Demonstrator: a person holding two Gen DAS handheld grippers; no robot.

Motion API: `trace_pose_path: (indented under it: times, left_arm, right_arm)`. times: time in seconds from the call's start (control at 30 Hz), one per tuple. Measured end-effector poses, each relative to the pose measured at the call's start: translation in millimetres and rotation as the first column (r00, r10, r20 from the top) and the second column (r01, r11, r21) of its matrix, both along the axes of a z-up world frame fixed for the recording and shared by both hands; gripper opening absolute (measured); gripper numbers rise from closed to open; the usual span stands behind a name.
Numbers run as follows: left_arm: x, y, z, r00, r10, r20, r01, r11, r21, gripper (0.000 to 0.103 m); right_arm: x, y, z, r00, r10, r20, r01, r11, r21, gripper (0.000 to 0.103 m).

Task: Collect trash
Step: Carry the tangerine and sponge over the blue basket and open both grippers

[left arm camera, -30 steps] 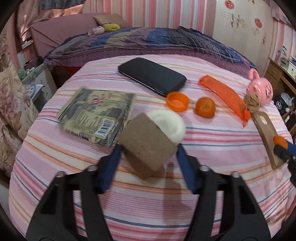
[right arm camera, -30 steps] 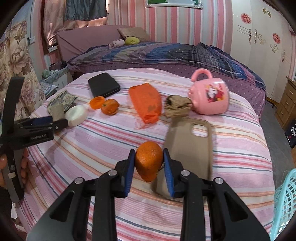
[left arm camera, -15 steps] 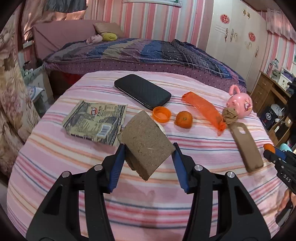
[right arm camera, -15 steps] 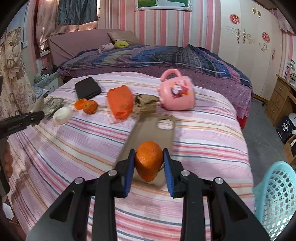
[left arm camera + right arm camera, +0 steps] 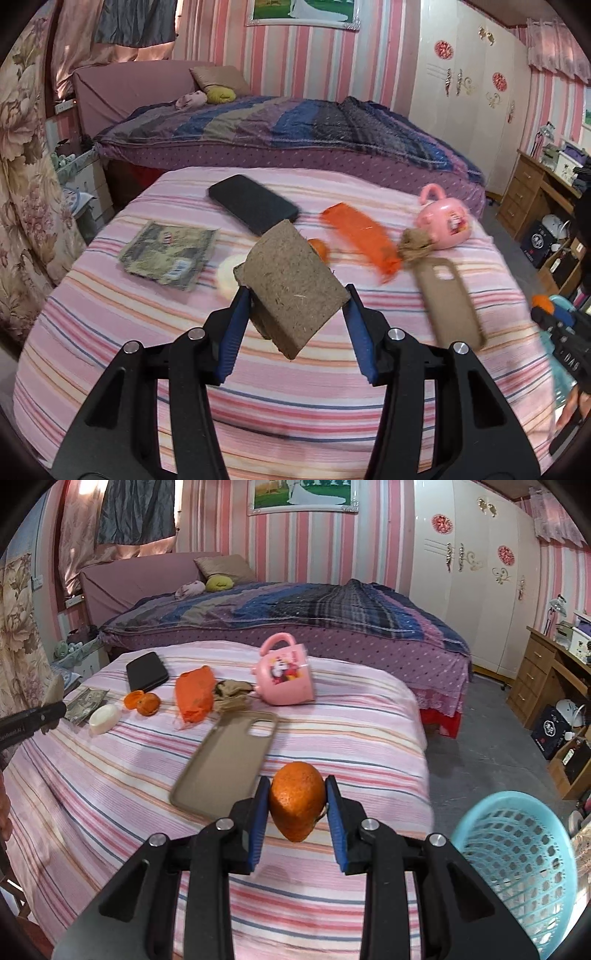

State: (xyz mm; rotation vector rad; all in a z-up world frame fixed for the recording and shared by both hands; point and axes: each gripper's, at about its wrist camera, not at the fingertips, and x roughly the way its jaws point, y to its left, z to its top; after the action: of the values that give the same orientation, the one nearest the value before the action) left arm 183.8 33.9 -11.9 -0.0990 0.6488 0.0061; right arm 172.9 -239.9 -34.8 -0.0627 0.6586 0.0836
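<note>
My left gripper (image 5: 295, 325) is shut on a brown fibrous block (image 5: 293, 286) and holds it above the pink striped bedspread (image 5: 258, 391). My right gripper (image 5: 295, 812) is shut on an orange piece of peel or fruit (image 5: 297, 799), held above the bed's right edge. A light blue mesh basket (image 5: 517, 864) stands on the floor at the lower right of the right wrist view. On the bed lie an orange wrapper (image 5: 194, 694), a crumpled brown scrap (image 5: 231, 694), a small orange with a cap (image 5: 146, 703) and a white soap-like lump (image 5: 105, 718).
Also on the bed are a black phone (image 5: 146, 670), a tan phone case (image 5: 225, 764), a pink mug on its side (image 5: 286, 675) and a printed packet (image 5: 170, 254). A wooden desk (image 5: 550, 679) and boxes stand on the right. A second bed lies behind.
Both grippers have lifted and pulled back from the bed with their loads. The right gripper has swung right, bringing the blue basket into view.
</note>
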Motion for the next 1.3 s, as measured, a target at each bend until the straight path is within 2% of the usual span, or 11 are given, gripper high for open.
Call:
trace_pose_path:
  times: [0.3, 0.6, 0.7, 0.9, 1.1, 1.3]
  left_arm:
    - [-6.9, -78.9, 2.0, 0.992, -0.123, 0.021, 0.122, 0.992, 0.007, 0.05]
    - [-17.8, -138.7, -4.0, 0.979, -0.205, 0.017, 0.204, 0.978, 0.034, 0.05]
    - [-23.8, -159.0, -7.5, 0.975, -0.221, 0.017, 0.219, 0.973, 0.076, 0.05]
    - [-36.7, -191.2, -4.8, 0.965, -0.257, 0.043, 0.252, 0.962, 0.102, 0.05]
    - [-40.2, -223.4, -0.3, 0.956, -0.289, 0.055, 0.283, 0.955, 0.09, 0.05]
    - [-41.9, -284.7, -11.4, 0.932, -0.361, 0.029, 0.359, 0.932, 0.043, 0.05]
  right_arm:
    - [-22.2, -51.6, 4.1, 0.997, -0.078, 0.01, 0.078, 0.995, -0.062, 0.03]
    - [-52.4, -125.3, 2.8, 0.981, -0.195, 0.013, 0.195, 0.977, -0.083, 0.03]
    - [-59.2, -144.6, 1.5, 0.974, -0.225, 0.011, 0.225, 0.971, -0.08, 0.03]
    - [-76.3, -191.3, -0.8, 0.957, -0.291, 0.011, 0.291, 0.956, -0.035, 0.03]
    - [-81.1, -217.1, -5.2, 0.946, -0.325, 0.007, 0.325, 0.945, -0.038, 0.03]
    - [-81.2, -237.1, -7.2, 0.935, -0.356, 0.006, 0.355, 0.934, -0.042, 0.03]
